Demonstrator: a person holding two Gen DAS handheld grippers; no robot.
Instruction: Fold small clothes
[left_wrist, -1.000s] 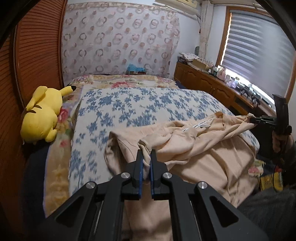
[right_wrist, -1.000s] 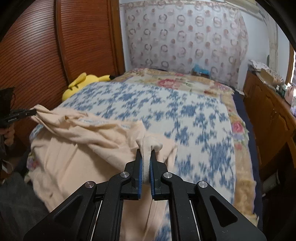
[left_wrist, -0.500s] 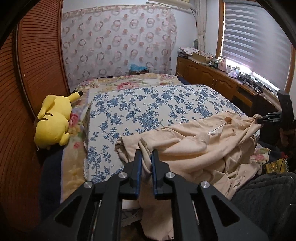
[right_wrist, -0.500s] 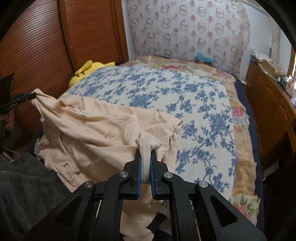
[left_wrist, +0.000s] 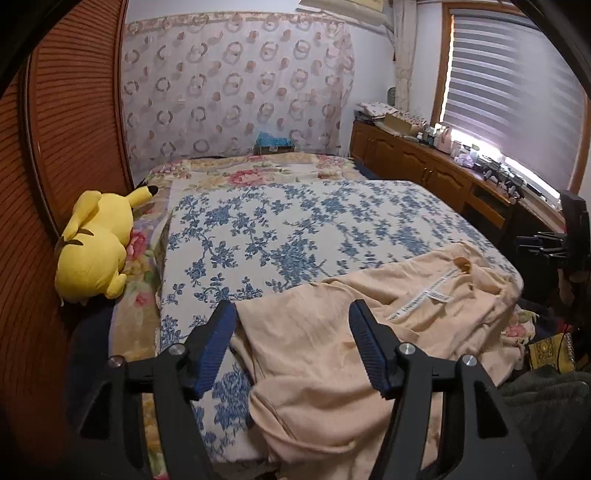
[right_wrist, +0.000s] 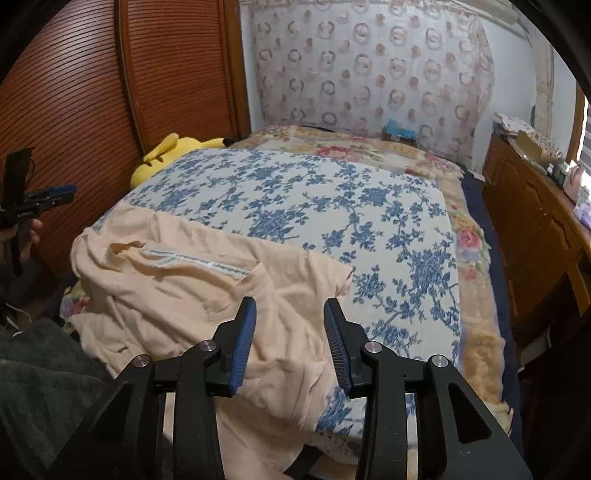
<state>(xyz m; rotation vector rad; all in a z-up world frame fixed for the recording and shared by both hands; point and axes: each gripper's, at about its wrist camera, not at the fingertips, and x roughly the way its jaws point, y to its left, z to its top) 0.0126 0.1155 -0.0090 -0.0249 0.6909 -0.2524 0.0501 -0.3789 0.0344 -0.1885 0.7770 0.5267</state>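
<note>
We see a bed (left_wrist: 295, 229) under a blue-floral cover, patterned curtain (left_wrist: 236, 88) behind it, louvred wooden doors (right_wrist: 74, 81) on one side, a wooden cabinet (left_wrist: 417, 162) under a bright blinded window (left_wrist: 517, 92).

Soft matt peach cloth garment (left_wrist: 332, 354), creased, on printed floral cotton bedspread (left_wrist: 295, 229); plush yellow toy (left_wrist: 92, 251) at nine o'clock; ribbed varnished wooden doors (right_wrist: 74, 92); matt black plastic claws, ridged blue pads (right_wrist: 242, 345).
</note>
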